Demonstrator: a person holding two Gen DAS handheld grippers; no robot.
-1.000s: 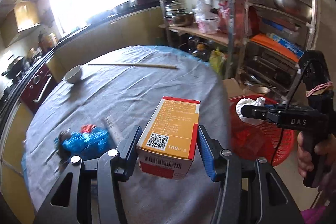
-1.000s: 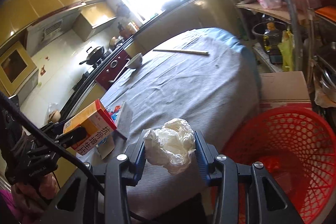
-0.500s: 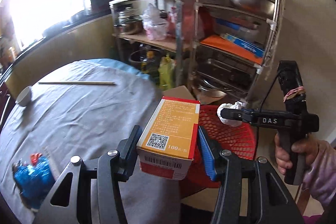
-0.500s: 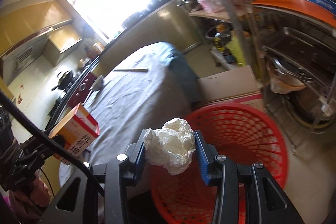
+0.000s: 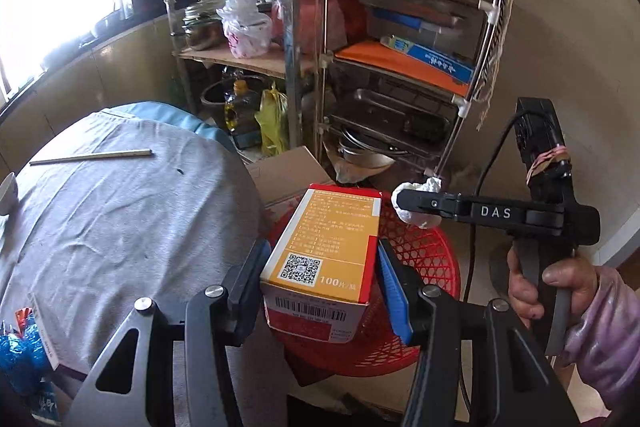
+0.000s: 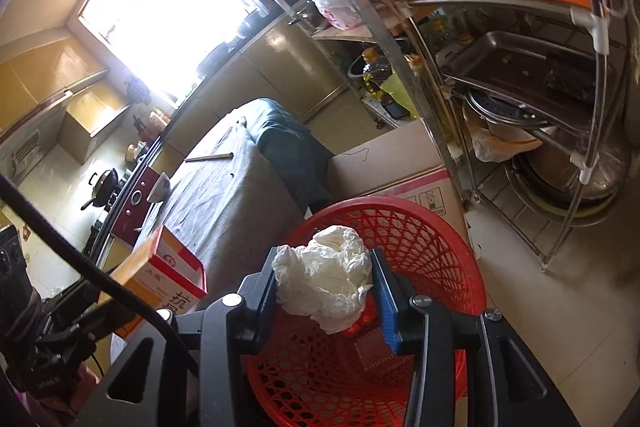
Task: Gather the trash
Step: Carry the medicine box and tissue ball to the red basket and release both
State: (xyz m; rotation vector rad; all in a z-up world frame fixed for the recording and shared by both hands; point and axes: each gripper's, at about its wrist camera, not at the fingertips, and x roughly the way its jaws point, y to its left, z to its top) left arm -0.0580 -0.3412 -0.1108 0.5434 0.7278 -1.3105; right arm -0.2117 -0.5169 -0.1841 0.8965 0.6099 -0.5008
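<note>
Over the red basket [image 6: 420,251] — left gripper [image 5: 320,267] clamped on an orange box [image 5: 324,247], right gripper [image 6: 324,291] clamped on crumpled white paper [image 6: 324,283].

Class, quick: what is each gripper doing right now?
Left gripper: closed on the orange box.
Right gripper: closed on the crumpled white paper, above the red basket.

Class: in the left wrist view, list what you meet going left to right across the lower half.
Blue wrapper → grey tablecloth → orange box → crumpled white paper → hand
</note>
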